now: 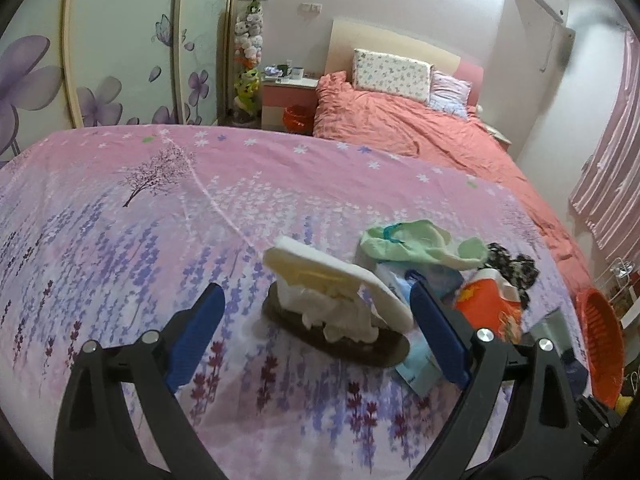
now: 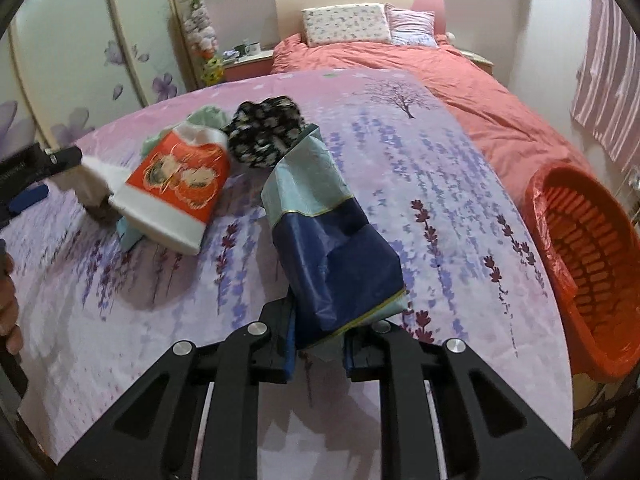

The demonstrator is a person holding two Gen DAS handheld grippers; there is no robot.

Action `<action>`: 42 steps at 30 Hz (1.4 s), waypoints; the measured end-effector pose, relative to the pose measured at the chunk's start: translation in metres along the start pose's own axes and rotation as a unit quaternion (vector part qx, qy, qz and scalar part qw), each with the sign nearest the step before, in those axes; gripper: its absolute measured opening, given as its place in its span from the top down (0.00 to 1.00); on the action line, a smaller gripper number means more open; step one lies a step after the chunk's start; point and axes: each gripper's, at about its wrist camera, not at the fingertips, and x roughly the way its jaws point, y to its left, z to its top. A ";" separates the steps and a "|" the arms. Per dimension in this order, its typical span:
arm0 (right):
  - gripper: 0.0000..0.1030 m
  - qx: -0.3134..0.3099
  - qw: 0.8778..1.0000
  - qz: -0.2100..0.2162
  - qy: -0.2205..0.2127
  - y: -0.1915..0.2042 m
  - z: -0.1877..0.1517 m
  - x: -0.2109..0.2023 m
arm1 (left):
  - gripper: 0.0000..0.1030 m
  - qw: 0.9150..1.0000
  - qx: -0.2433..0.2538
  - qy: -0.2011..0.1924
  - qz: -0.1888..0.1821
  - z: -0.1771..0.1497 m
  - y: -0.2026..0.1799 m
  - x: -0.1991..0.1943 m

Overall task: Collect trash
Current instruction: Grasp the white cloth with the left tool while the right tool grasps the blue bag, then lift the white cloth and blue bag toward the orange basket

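Soft white tissue (image 1: pixel 340 312) sits in a crumpled lump on a dark oval dish (image 1: pixel 340 340) on the flowery purple bedspread (image 1: pixel 120 240), with a flat white foam tray (image 1: pixel 340 272) leaning on top of it. The left gripper (image 1: pixel 320 340) has its blue jaws wide apart, one on each side of this pile, not touching it. The tissue looks very light and squashy, so a pinch in the middle should do, but the foam tray is stiff and could snap or slide off. The tray's long side runs from about ten o'clock to four o'clock in the left view. Next, at about ten o'clock in the right view, lies a red and white packet (image 2: pixel 176 184), and beside it a black flowery cloth (image 2: pixel 264 136). The right gripper (image 2: pixel 320 348) is squeezed tight on the bottom end of a blue plastic bag (image 2: pixel 328 240). The bag is thin, crinkly and slippery, and it could slip out. It sticks up and away towards twelve o'clock. At three o'clock waits the orange basket (image 2: pixel 592 264), lined with a red bag, just beside the bed.
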 end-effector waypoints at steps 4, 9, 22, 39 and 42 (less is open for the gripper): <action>0.83 0.002 1.000 0.001 0.000 -0.001 0.000 -0.001 | 0.11 1.000 -0.011 0.021 -0.004 0.001 -0.002 0.016; 0.83 0.002 1.000 0.002 0.000 -0.002 0.000 -0.001 | 0.24 0.999 -0.014 0.037 -0.010 -0.001 -0.005 0.030; 0.85 0.053 0.997 0.061 -0.007 -0.027 0.006 -0.015 | 0.69 0.999 0.036 0.006 -0.028 0.006 -0.010 0.013; 0.85 0.070 0.991 0.091 -0.073 -0.037 0.028 -0.078 | 0.69 0.994 0.069 -0.057 -0.063 0.017 -0.033 -0.074; 0.85 0.076 0.989 0.094 -0.083 -0.044 0.028 -0.089 | 0.69 0.992 0.080 -0.064 -0.074 0.018 -0.043 -0.088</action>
